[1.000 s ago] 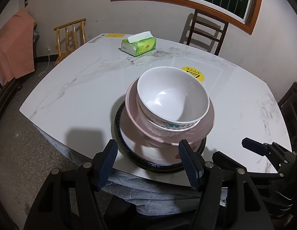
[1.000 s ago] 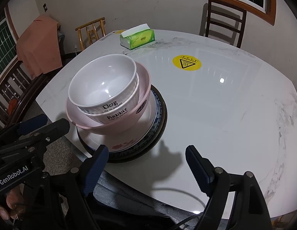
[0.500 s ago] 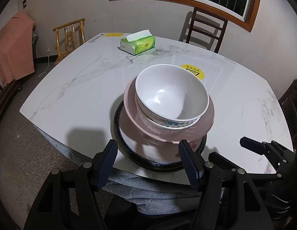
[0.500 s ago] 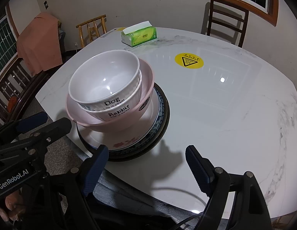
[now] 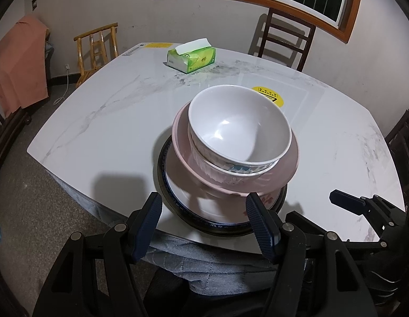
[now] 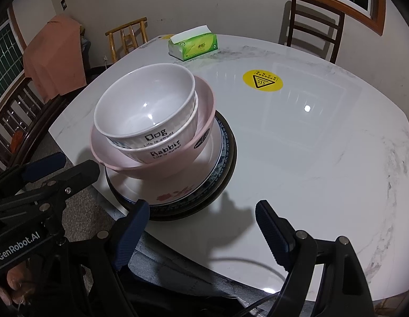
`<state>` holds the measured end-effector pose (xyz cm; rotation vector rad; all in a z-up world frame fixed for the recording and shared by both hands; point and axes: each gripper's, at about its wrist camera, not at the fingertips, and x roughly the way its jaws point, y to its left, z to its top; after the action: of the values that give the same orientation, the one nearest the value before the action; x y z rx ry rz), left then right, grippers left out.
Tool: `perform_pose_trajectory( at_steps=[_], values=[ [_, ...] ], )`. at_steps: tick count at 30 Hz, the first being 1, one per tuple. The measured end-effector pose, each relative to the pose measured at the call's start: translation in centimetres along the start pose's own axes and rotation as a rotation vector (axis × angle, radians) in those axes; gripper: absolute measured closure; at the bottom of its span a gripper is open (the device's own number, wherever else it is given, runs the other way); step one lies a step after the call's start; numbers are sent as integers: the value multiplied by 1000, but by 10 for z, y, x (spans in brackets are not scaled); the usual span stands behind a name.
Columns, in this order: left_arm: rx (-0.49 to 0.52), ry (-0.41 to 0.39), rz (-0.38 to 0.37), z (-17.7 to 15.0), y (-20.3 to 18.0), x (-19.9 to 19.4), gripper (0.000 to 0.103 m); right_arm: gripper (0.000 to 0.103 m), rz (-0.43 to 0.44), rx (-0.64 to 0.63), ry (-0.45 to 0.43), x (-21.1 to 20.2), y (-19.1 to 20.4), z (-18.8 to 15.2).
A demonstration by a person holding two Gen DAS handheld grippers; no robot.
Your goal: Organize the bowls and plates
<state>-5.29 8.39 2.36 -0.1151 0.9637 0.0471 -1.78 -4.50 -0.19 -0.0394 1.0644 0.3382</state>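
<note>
Near the front edge of the white marble table (image 5: 112,121) stands one stack. A white bowl marked "Dog" (image 6: 143,105) sits in a white bowl marked "Rabbit" (image 6: 165,153), inside a wide pink bowl (image 6: 204,97). Under them lie a white flowered plate (image 6: 178,192) and a dark-rimmed plate (image 6: 231,153). My left gripper (image 5: 203,203) hangs open just short of the stack's near rim, touching nothing. My right gripper (image 6: 201,208) is open too, to the right of the stack over the table edge. Each gripper shows in the other's view: left gripper (image 6: 46,174), right gripper (image 5: 347,200).
A green tissue box (image 5: 191,58) lies at the far side and a yellow warning sticker (image 6: 262,80) is stuck mid-table. A dark chair (image 5: 283,42) and a bamboo chair (image 5: 98,47) stand behind. An orange cloth (image 5: 17,63) hangs at left. Grey quilted fabric (image 5: 204,264) lies below the grippers.
</note>
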Motion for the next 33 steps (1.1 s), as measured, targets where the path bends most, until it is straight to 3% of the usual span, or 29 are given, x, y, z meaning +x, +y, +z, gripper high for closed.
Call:
perform_pose_trajectory(
  at_steps=[33],
  values=[
    [-7,41,-12,3,8,9,40,18,14,0,23,12,1,2]
  ],
)
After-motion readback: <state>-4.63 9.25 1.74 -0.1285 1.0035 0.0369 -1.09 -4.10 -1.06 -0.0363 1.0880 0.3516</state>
